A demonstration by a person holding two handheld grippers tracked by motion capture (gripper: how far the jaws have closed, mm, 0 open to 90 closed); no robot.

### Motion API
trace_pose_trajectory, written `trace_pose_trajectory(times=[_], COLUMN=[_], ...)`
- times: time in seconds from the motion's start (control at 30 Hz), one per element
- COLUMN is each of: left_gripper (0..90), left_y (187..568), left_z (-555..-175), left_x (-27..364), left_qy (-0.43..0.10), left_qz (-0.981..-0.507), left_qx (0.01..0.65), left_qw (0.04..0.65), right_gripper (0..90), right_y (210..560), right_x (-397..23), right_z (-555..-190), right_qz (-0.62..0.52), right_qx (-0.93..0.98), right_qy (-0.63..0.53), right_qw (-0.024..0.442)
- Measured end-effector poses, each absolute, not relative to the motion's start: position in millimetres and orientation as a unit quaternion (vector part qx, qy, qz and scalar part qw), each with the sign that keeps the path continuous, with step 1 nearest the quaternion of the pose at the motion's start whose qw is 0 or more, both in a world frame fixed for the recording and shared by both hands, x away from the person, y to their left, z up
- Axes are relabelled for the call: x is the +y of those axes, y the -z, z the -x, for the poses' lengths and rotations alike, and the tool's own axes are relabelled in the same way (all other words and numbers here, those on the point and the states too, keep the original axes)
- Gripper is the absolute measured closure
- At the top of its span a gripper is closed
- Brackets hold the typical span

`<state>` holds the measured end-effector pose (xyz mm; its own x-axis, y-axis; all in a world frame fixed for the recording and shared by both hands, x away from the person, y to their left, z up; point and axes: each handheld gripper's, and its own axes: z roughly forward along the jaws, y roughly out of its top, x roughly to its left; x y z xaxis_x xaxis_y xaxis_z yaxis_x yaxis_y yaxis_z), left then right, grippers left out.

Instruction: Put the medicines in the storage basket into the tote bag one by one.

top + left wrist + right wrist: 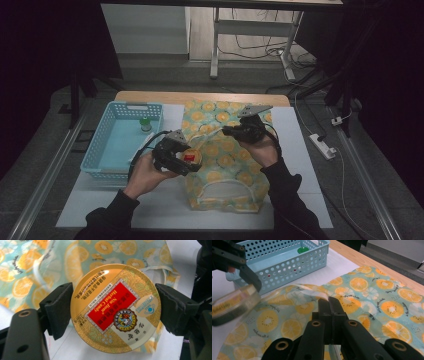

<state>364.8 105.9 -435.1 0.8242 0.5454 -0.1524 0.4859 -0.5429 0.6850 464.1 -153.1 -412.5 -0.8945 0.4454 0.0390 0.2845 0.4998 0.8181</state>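
Evidently the step in hand, as I judge it: getting the round candy tin into the fruit-print fabric bag while its mouth is held up.

Left hand-held gripper (186,159): clamped on the candy tin (115,308) — one jaw at the tin's 9 o'clock rim, the other at its 3 o'clock, lid facing the camera in the left gripper view.

Right hand-held gripper (328,305): jaws pressed together on a raised fold of the fabric bag (226,150), pinching the cloth near its upper layer.

Tin's place: held above the bag's left edge, at about 8 o'clock from the bag's middle in the high view, clear of the surface (295,150).

Basket (107,145): pale blue, at 9 o'clock of the bag, with a small green-capped bottle (145,124) inside; well clear of the path.

How to do it well: keep the pinched layer lifted — a slack mouth would let the tin ride over the cloth. Tilt the tin edge-first toward the gap, and let go only once cloth covers it.

Risk: the grip is on a smooth curved rim, so the tin may slip if twisted.

Unclear: whether the pinched fold is the bag's actual opening.
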Motion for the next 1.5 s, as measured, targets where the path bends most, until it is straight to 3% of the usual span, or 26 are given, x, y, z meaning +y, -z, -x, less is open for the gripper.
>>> trace_pose_trajectory(times=[0.8, 1.5], left_gripper=[19.8, 19.7], left_y=[453.9, 490.5], left_z=[-398.2, -437.9], left_x=[38.2, 32.0], left_qy=[-0.031, -0.056], left_qz=[-0.888, -0.884], left_qx=[0.263, 0.304], left_qw=[0.375, 0.352], right_gripper=[90.0, 90.0], right_y=[412.7, 420.6], right_x=[-152.6, -146.7], right_z=[-464.7, -465.7], right_qz=[-0.217, -0.218], right_qx=[0.859, 0.867], right_qy=[-0.455, -0.438], right_qw=[0.095, 0.099])
